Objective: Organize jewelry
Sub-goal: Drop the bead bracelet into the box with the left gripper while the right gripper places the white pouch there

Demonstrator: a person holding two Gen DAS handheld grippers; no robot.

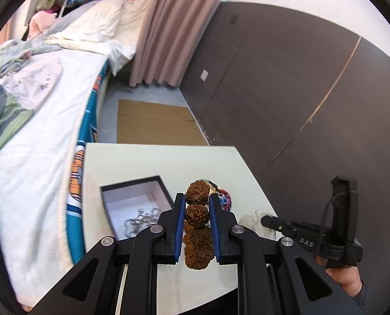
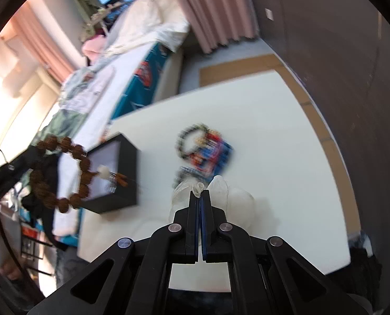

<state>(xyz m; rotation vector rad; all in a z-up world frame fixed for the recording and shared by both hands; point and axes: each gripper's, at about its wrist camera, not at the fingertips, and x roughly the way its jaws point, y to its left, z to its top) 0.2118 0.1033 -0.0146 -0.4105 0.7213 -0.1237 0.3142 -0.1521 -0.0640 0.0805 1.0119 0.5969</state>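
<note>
My left gripper [image 1: 197, 198] is shut on a bracelet of large brown knobbly beads [image 1: 197, 214], held above the white table [image 1: 168, 162]. The same bracelet [image 2: 63, 173] hangs as a loop at the left of the right wrist view, with a white bead and tassel. A black jewelry box [image 1: 132, 194] with a white lining is open on the table and holds a silver chain [image 1: 139, 221]. My right gripper [image 2: 199, 193] is shut on a clear plastic bag [image 2: 221, 197]. A green bead bracelet [image 2: 192, 141] and colourful jewelry [image 2: 213, 155] lie beyond it.
A bed [image 1: 37, 131] with white and patterned bedding runs along the table's left side. A dark wall panel [image 1: 287, 92] stands to the right. Flat cardboard [image 1: 153, 120] lies on the floor past the table. A pink curtain [image 1: 174, 26] hangs at the back.
</note>
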